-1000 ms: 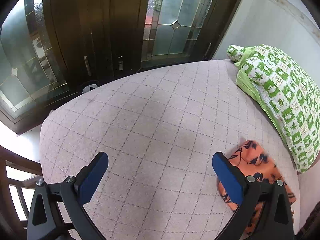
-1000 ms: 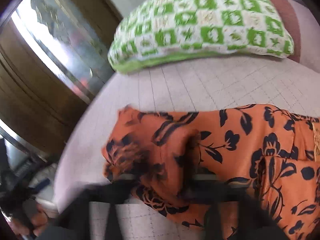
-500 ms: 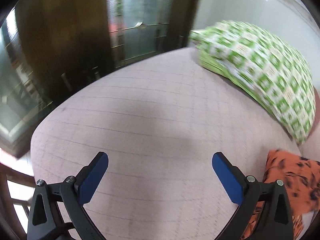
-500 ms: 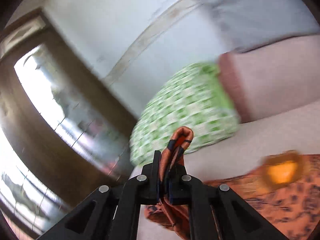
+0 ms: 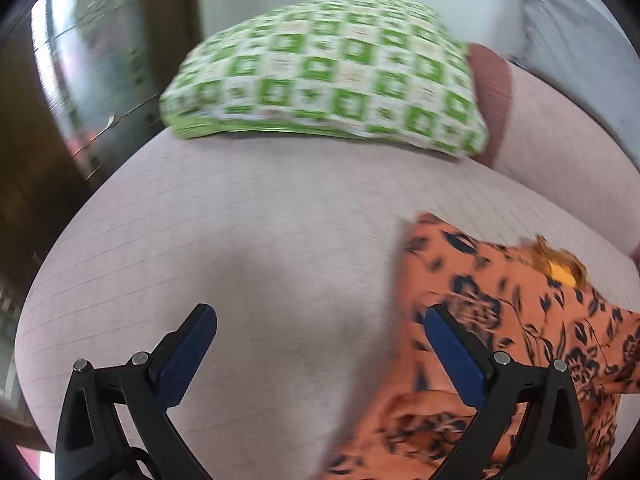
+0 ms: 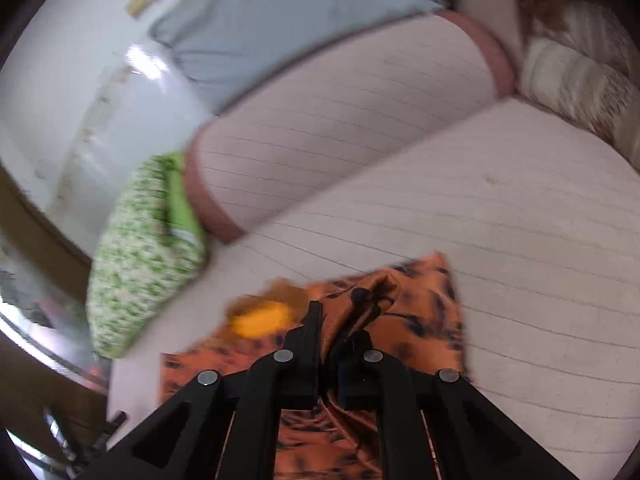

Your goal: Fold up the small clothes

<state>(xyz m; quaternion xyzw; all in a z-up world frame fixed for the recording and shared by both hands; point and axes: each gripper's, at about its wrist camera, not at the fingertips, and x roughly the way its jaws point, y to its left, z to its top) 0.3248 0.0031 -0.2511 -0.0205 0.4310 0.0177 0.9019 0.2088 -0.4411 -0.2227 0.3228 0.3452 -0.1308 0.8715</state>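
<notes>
— Right gripper (image 6: 338, 320): pinching what? 
— Pressed together on a raised fold of the orange floral garment (image 6: 416, 312); cloth bunched between the black fingers (image 6: 310, 332), rest of it trailing down onto the quilted pink mattress (image 6: 520, 240).

— And the left gripper (image 5: 320, 356)? 
— Spread wide, nothing between the blue pads (image 5: 188, 356); right-hand pad hanging over the near edge of the garment, other pad over bare mattress; contact hard to judge through the blur.

— Where does the garment lie? 
— Toward the near edge of the mattress, well apart from the green checked pillow (image 5: 320, 68) and the pink bolster (image 6: 340, 120) along the far side.

— How to do this well? 
— Probably: keep the pinch firm; carry the fold across low and level; bring the left down on a free corner first, to hold the cloth taut; lay edge on edge before letting go; mind the yellow patch (image 6: 260, 320), likely a label, tucked inside.
</notes>
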